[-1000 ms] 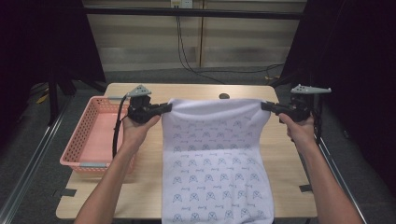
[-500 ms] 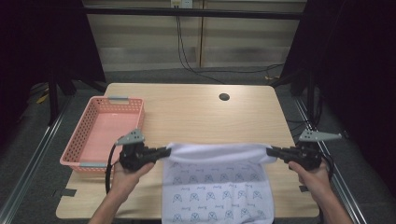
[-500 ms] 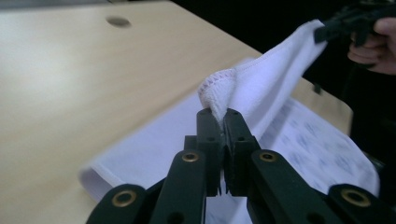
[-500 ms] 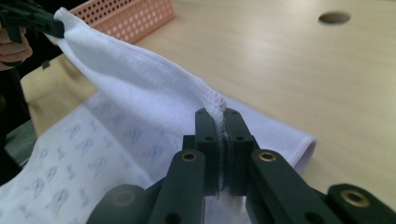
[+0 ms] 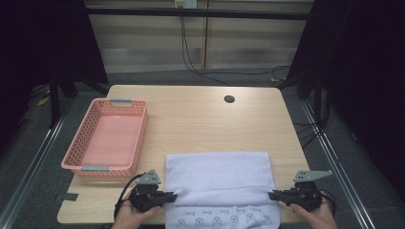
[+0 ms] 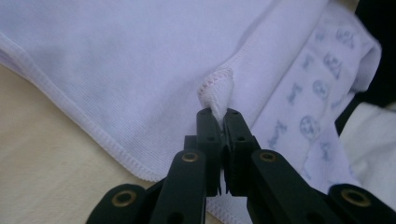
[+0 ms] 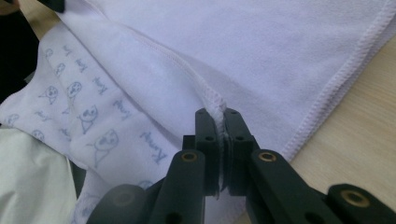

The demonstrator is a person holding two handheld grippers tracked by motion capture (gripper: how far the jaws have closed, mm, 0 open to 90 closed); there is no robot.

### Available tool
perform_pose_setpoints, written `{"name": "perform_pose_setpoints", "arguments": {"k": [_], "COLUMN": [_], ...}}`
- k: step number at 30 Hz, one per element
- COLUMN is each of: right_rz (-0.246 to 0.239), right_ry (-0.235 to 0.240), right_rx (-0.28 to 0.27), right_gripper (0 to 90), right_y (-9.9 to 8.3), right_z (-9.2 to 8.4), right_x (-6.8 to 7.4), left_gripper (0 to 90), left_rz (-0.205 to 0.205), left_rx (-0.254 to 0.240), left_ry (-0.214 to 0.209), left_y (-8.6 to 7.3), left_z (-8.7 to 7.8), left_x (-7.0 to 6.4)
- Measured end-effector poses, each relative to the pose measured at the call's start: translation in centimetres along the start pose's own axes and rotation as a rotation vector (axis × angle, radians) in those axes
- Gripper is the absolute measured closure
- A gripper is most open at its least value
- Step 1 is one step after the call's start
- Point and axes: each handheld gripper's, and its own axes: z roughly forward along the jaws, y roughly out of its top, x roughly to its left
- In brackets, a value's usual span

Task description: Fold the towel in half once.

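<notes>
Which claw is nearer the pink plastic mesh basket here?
Left. The left claw sits just below the pink plastic mesh basket, near its front right corner, pinching the white printed towel. The right claw grips the towel's opposite edge, far across.

The left tool (image 5: 168,196) and the right tool (image 5: 274,195) are built of matte black parts. Brass-coloured rivets are set into the jaw links. Each is topped by a grey three-cornered plate, and a black cable is trailed from each body.
</notes>
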Motion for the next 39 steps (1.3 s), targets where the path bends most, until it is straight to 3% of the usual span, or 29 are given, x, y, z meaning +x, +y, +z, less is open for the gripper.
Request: {"name": "perform_pose_setpoints", "arguments": {"k": [2,6,8,12,15,24,25,29,33,34,37,39], "right_rz": [-0.003,-0.037,-0.033,-0.021,-0.014,0.020,0.020,0.030,0.038,0.040,0.013,0.035], "right_ry": [-0.003,-0.039,-0.046,-0.050,-0.072,-0.120,-0.120,-0.131,-0.152,-0.148,-0.173,-0.180], "right_rx": [0.018,0.101,0.112,0.089,0.080,0.039,0.035,0.017,0.004,0.002,0.011,-0.007], "right_gripper": [87.2,87.3,87.3,87.4,87.5,87.5,87.5,87.5,87.5,87.5,87.5,87.5], "right_y": [0.2,0.1,0.2,0.6,1.1,3.4,3.7,5.2,6.4,6.7,7.9,8.6], "right_z": [0.5,1.7,1.9,2.2,2.4,3.6,3.8,4.7,5.6,5.7,6.3,6.9], "right_x": [-0.1,0.0,-0.1,-1.0,-1.7,-4.8,-5.2,-6.8,-8.1,-8.4,-9.2,-10.1], "left_gripper": [87.2,87.4,87.6,87.6,87.7,87.6,87.6,87.6,87.5,87.6,87.6,87.6], "left_rz": [0.008,-0.061,-0.039,-0.017,-0.042,-0.036,-0.059,-0.086,-0.077,-0.105,-0.105,-0.112], "left_rx": [0.037,0.040,0.042,0.036,0.030,0.001,-0.012,-0.034,-0.030,-0.031,-0.030,-0.029], "left_ry": [-0.001,-0.030,0.001,0.044,0.061,0.144,0.138,0.141,0.150,0.145,0.184,0.194], "left_y": [0.2,0.1,0.3,1.1,2.3,5.5,5.8,6.7,7.9,8.3,9.3,10.1], "left_z": [0.8,0.9,1.0,1.5,2.1,4.2,4.4,4.9,5.5,5.6,6.2,6.5], "left_x": [0.1,1.1,1.0,1.7,3.1,6.3,6.8,8.7,10.2,10.7,11.5,12.4]}}
